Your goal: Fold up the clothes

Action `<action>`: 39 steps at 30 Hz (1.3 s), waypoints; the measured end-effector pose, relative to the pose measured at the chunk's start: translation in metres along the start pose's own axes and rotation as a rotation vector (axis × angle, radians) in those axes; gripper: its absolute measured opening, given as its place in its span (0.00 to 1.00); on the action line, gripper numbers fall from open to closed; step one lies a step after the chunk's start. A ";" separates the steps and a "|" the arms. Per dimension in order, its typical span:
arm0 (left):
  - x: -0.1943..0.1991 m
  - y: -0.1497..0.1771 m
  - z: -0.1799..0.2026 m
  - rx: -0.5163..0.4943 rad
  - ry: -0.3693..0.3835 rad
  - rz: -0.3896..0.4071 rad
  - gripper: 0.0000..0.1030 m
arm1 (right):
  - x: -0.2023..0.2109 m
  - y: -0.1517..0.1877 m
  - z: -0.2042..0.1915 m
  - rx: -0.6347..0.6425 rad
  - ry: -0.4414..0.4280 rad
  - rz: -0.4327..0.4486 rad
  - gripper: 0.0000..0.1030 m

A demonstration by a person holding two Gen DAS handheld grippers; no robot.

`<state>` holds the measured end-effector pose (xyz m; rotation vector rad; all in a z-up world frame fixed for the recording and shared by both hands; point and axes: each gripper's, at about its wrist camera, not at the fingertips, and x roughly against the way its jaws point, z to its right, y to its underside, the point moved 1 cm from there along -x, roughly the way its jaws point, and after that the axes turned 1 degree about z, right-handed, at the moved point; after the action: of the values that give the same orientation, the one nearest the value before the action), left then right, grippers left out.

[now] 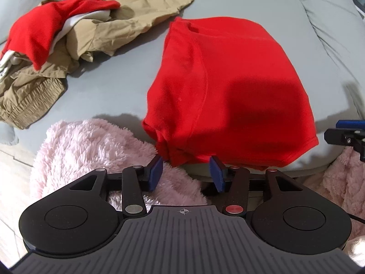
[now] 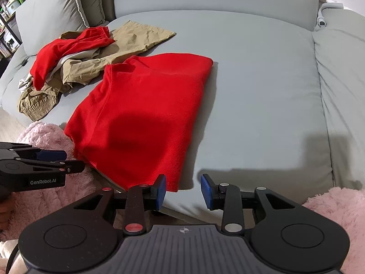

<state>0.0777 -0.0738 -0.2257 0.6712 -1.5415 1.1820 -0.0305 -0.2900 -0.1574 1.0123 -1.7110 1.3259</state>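
From my left wrist camera, my left gripper (image 1: pixel 186 173) stands partly open at the front edge of the grey sofa seat (image 1: pixel 114 86), its blue pads apart with nothing pressed between them. The near hem of the folded red shirt (image 1: pixel 223 86) hangs just over that front edge, right beyond the pads, and I cannot tell whether the cloth brushes them. Toward the seat's back left corner lies a heap of unfolded clothes: crumpled tan trousers (image 1: pixel 109 34) with a second red garment (image 1: pixel 45 27) draped over them. A pink fluffy blanket (image 1: pixel 91 146) sits below the front edge. At the right edge of this view, part of my right gripper (image 1: pixel 349 132) shows.

From my right wrist camera, my right gripper (image 2: pixel 183 190) is also partly open and holds nothing; its left pad sits at the shirt's (image 2: pixel 141 114) near right corner, its right pad over bare seat cushion (image 2: pixel 262 91). My left gripper (image 2: pixel 66 159) reaches in from the left, at the shirt's near left corner.
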 end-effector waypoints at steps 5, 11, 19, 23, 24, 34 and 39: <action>0.009 -0.009 0.010 -0.031 0.069 0.030 0.47 | 0.001 -0.008 -0.010 0.068 -0.077 0.055 0.23; -0.008 -0.018 0.024 -0.084 0.046 0.023 0.32 | -0.025 -0.024 -0.020 0.107 -0.140 0.036 0.18; -0.045 -0.024 0.026 -0.105 -0.043 -0.142 0.34 | -0.054 -0.013 -0.022 0.136 -0.071 -0.084 0.12; -0.046 -0.008 0.030 -0.164 -0.066 -0.244 0.36 | -0.049 -0.004 -0.023 0.147 -0.048 -0.175 0.18; -0.041 -0.006 0.031 -0.174 -0.055 -0.226 0.40 | -0.047 -0.001 -0.023 0.144 -0.043 -0.182 0.28; 0.007 -0.026 -0.006 0.006 0.014 -0.006 0.58 | -0.002 -0.016 0.001 0.059 -0.052 -0.002 0.38; 0.002 -0.027 -0.016 0.045 0.009 -0.027 0.62 | -0.004 -0.014 0.003 0.046 -0.065 -0.002 0.38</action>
<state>0.1068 -0.0680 -0.2146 0.7133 -1.4976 1.2003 -0.0160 -0.2944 -0.1557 1.0938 -1.7346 1.3500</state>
